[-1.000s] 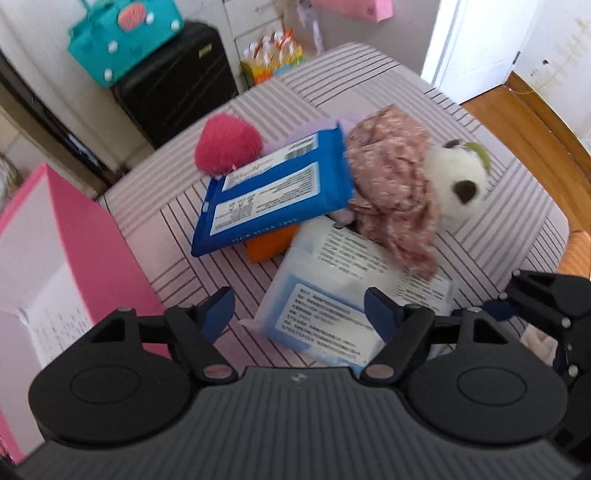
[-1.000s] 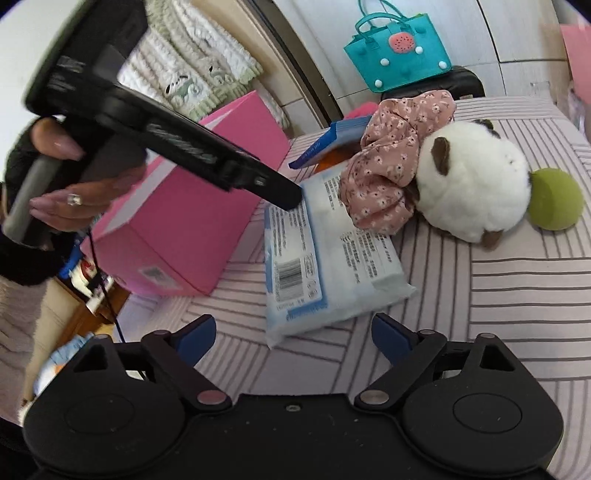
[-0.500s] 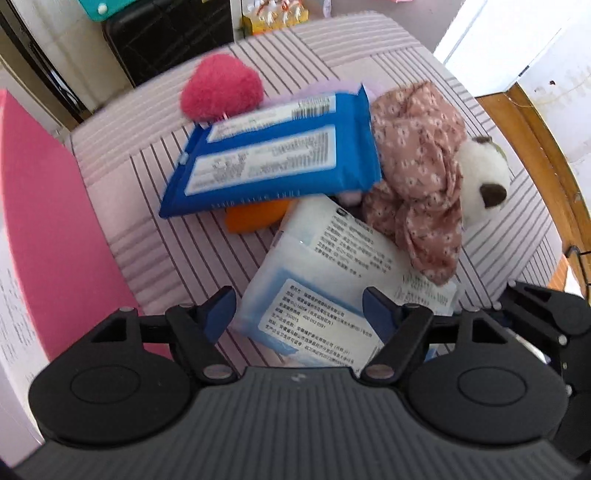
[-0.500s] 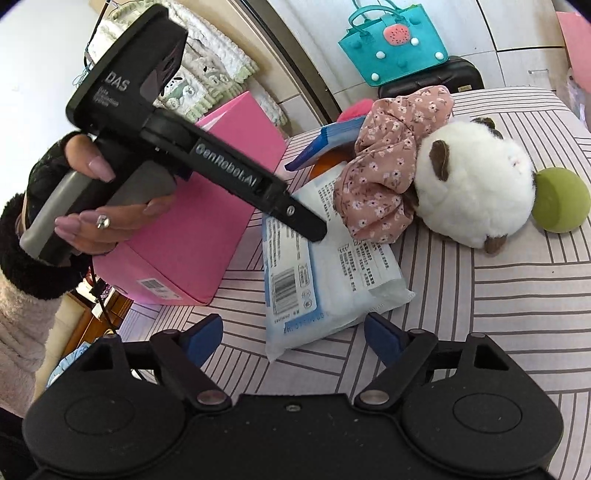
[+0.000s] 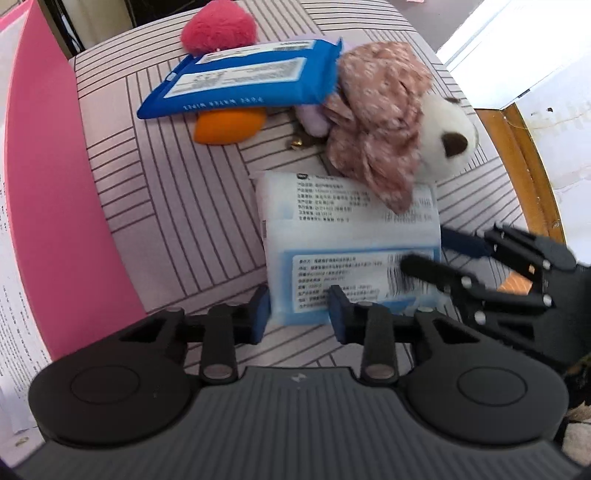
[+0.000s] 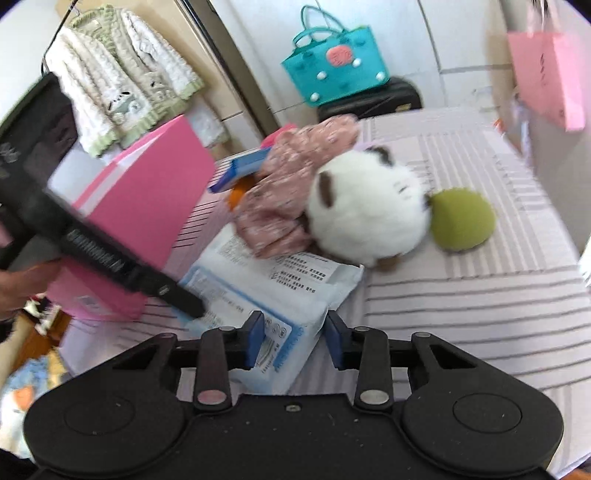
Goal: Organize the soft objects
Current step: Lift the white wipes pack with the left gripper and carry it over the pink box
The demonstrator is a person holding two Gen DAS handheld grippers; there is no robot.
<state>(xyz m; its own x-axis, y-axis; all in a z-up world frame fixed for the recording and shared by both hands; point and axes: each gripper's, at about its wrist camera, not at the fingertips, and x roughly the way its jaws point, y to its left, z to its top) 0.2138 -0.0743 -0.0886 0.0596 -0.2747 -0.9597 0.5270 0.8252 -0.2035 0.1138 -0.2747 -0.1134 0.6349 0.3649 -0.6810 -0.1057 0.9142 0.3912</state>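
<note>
L tongs, left gripper [image 5: 300, 314]: jaws just narrowed, now pinching near-left corner of white wipes pack [image 5: 351, 258]; both blue pads against pack, corner between them. Pointed steeply down at table top. In R wrist view, seen as long black body slanting down from upper left, fingertip on pack's left edge. Held by person's hand [image 6: 18, 288] at far-left frame edge, partly cut off, blurred.

R tongs, right gripper [image 6: 294, 332]: jaws likewise just narrowed, pinching opposite near corner of same pack; pack end bulging between pads. Angled down less steeply than L. In L wrist view, entering from right, one finger over barcode area, other at pack's right edge.

Pack: flat on striped cloth [image 5: 177, 203], label side up, far end tucked under floral fabric piece [image 5: 376, 110]. Gripped at both near corners.

Surroundings, L to R (L wrist view):
- Pink box [image 5: 55, 184], upright, along left edge, close to pack but apart.
- Pink pom-pom [image 5: 218, 27], far side, touching blue wipes pack [image 5: 243, 81].
- Blue pack tilted, resting on orange item [image 5: 229, 125]; right end against floral fabric.
- Floral fabric draped over white plush toy [image 5: 443, 136], brown ear visible.
- Green ball [image 6: 461, 218], just beside plush on its right, seen in R wrist view only.

Both views motion-blurred; label print unreadable.
</note>
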